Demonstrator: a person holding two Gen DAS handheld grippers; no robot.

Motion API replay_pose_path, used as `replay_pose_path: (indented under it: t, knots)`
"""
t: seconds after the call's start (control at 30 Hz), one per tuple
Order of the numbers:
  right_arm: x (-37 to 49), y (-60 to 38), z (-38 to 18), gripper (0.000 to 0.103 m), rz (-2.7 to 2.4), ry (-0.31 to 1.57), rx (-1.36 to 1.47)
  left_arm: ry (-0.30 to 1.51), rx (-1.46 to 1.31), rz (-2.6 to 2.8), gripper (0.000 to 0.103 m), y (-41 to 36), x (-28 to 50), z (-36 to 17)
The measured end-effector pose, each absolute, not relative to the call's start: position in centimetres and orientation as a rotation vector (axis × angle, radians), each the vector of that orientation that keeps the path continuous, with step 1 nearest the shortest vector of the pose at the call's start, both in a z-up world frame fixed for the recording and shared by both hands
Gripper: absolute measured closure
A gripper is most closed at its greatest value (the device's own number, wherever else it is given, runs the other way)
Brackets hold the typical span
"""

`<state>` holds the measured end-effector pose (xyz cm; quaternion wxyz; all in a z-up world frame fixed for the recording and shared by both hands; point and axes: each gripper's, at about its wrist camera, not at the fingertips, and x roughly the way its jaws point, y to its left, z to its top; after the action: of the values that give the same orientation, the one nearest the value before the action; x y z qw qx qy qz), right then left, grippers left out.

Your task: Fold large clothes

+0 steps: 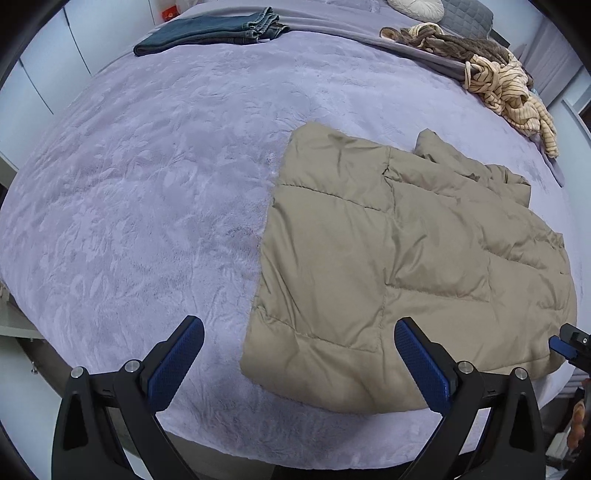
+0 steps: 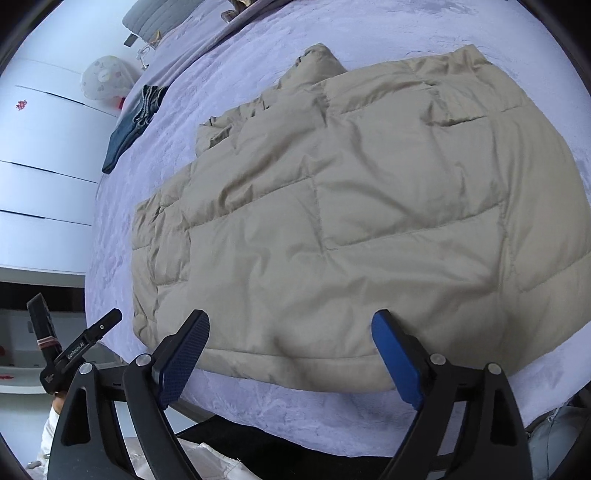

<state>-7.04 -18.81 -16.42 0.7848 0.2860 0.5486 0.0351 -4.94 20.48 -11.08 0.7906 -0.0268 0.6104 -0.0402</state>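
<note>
From the left wrist, the left gripper point(image 1: 299, 354) was wide open and held nothing above the purple bed point(image 1: 129, 192), with the folded tan puffy jacket point(image 1: 406, 251) just beside it, and from the right wrist, the right gripper point(image 2: 291, 350) was wide open and empty over the jacket's near edge

Home bedroom. A bed point(image 1: 147, 184) with a lilac embossed plush cover filled most of both views. Folded jeans point(image 1: 210, 31) sat at upper left in the left wrist view, a heap of striped knitwear point(image 1: 509, 92) at upper right, a quilted grey headboard point(image 1: 469, 13) and a round cushion point(image 1: 415, 7) along the top. White flat-front wardrobe doors point(image 2: 44, 155) ran down the left of the right wrist view. A beige puffer jacket point(image 2: 351, 221) lay spread on the cover.
</note>
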Motion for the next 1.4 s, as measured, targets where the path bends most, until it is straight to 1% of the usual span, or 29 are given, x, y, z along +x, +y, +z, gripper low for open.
replay_pose_path:
  t: [0.4, 0.43, 0.47, 0.57, 0.77, 0.97, 1.13, 1.23, 1.4]
  knots:
    - [-5.8, -15.9, -17.0, 0.009, 0.030, 1.207, 0.659, 1.392, -0.044, -0.172, 0.000, 21.6, -2.2, -14.0]
    - [-5.7, -15.7, -17.0, 0.007, 0.033, 1.207, 0.665, 1.396, -0.044, -0.177, 0.000, 21.6, -2.0, -14.2]
    - [-5.5, -15.4, -17.0, 0.000, 0.035, 1.207, 0.666, 1.402, -0.044, -0.183, 0.000, 21.6, -1.9, -14.4]
    - [-4.8, -14.7, -17.0, 0.000, 0.039, 1.200, 0.661, 1.417, -0.044, -0.195, 0.000, 21.5, -1.4, -15.0]
    - [-2.5, -13.9, -17.5, 0.000, 0.030, 1.247, 0.672, 1.429, -0.057, -0.238, 0.000, 21.6, -0.3, -15.8]
    - [-0.2, -13.6, -18.6, 0.000, 0.029, 1.262, 0.709, 1.437, -0.171, -0.347, 0.000, 24.8, 2.9, -16.9]
    - [0.7, -13.3, -19.9, 0.000, 0.012, 1.308, 0.681, 1.555, -0.381, -0.558, 0.000, 26.7, 5.1, -20.7]
    - [0.8, -13.2, -20.4, 0.000, 0.006, 1.319, 0.676, 1.618, -0.480, -0.701, 0.000, 25.4, 5.8, -23.0]
    - [1.0, -13.1, -20.9, 0.000, -0.002, 1.333, 0.667, 1.656, -0.461, -0.869, 0.000, 20.9, 6.2, -24.7]
